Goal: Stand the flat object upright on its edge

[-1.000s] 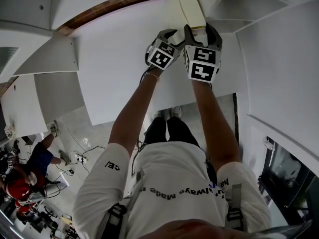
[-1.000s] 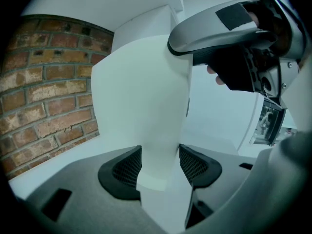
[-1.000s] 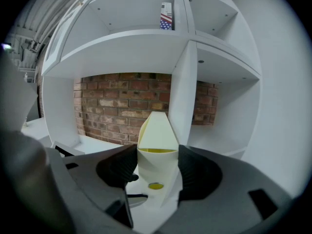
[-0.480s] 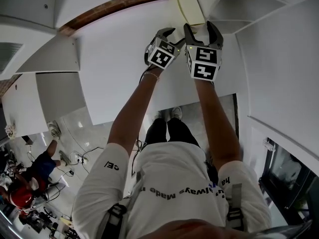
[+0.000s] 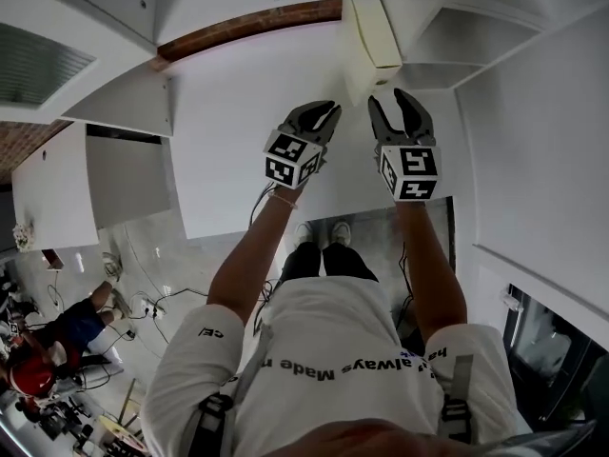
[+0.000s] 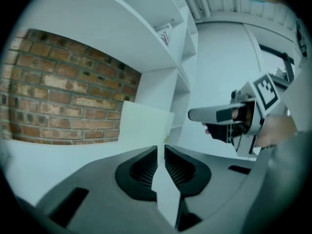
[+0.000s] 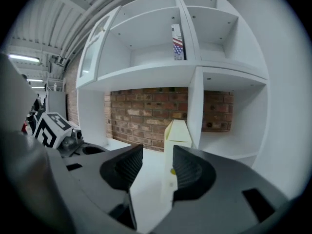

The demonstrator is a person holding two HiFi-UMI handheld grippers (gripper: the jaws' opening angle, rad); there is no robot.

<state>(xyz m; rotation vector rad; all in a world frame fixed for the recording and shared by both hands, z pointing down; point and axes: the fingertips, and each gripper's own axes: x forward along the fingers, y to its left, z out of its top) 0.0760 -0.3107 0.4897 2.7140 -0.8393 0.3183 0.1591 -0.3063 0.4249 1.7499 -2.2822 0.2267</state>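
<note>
From overhead, the cream flat panel (image 5: 376,31) stands on its edge at the back of the white shelf (image 5: 238,112), apart from both tools. The left gripper (image 5: 328,112) and right gripper (image 5: 395,98) hold nothing. Along the left gripper's jaws, which have just been closing to a thin slit, nothing sits between them, and the panel stands beyond. Along the right's, also just closing yet moderately apart and empty, it lines up ahead — any retreat is best taken straight back, with no sideways brush.
</note>
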